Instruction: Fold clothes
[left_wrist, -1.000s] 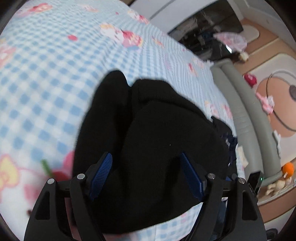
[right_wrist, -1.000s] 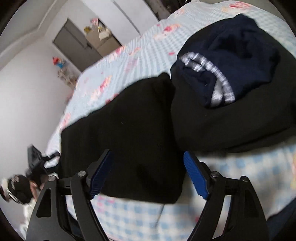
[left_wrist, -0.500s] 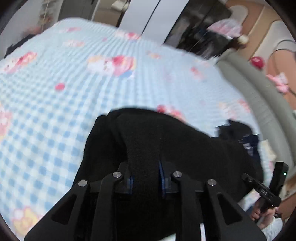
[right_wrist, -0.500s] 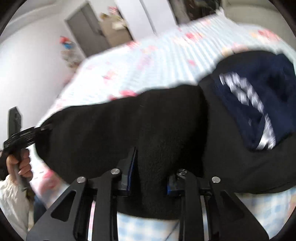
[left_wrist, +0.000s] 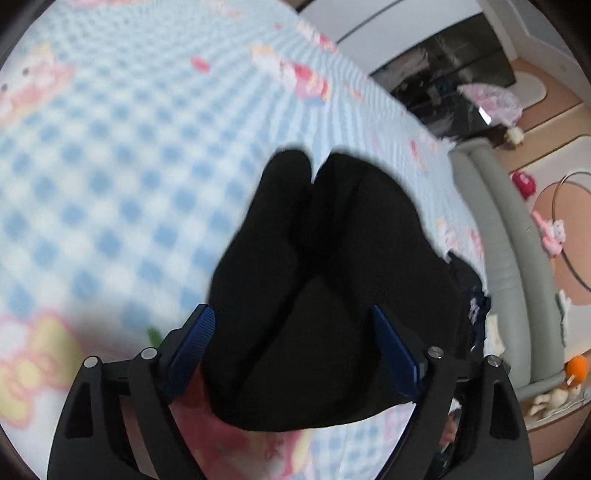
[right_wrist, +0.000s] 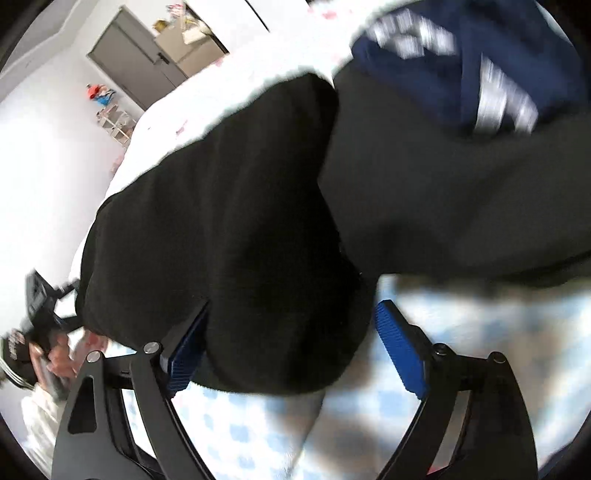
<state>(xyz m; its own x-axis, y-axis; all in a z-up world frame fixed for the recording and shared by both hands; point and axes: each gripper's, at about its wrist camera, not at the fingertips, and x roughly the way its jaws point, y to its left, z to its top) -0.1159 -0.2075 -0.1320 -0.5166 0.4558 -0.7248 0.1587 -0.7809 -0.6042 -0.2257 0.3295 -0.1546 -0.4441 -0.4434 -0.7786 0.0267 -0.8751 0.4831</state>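
A folded black garment (left_wrist: 325, 258) lies on the blue-checked bed sheet (left_wrist: 110, 166). My left gripper (left_wrist: 291, 317) hangs over its near end, jaws opening wide; the cloth sits between them, and the blue pads (left_wrist: 192, 343) are not pressing on it. In the right wrist view the same black garment (right_wrist: 240, 206) lies between the jaws of my right gripper (right_wrist: 293, 310), which are also opening and not gripping. Beside it on the right is a second dark garment (right_wrist: 443, 206) with a navy, white-striped piece (right_wrist: 461, 66) on top.
A grey padded bed edge (left_wrist: 509, 258) runs along the right, with floor and toys (left_wrist: 550, 232) beyond and a dark cabinet (left_wrist: 461, 85) at the back. In the right wrist view the person's hand (right_wrist: 40, 332) shows at the far left, and a grey door (right_wrist: 136, 62) behind.
Half a second ago both grippers were pinched shut on folds of the black garment. Both have now let go and opened wide, and the garment lies lower on the sheet.
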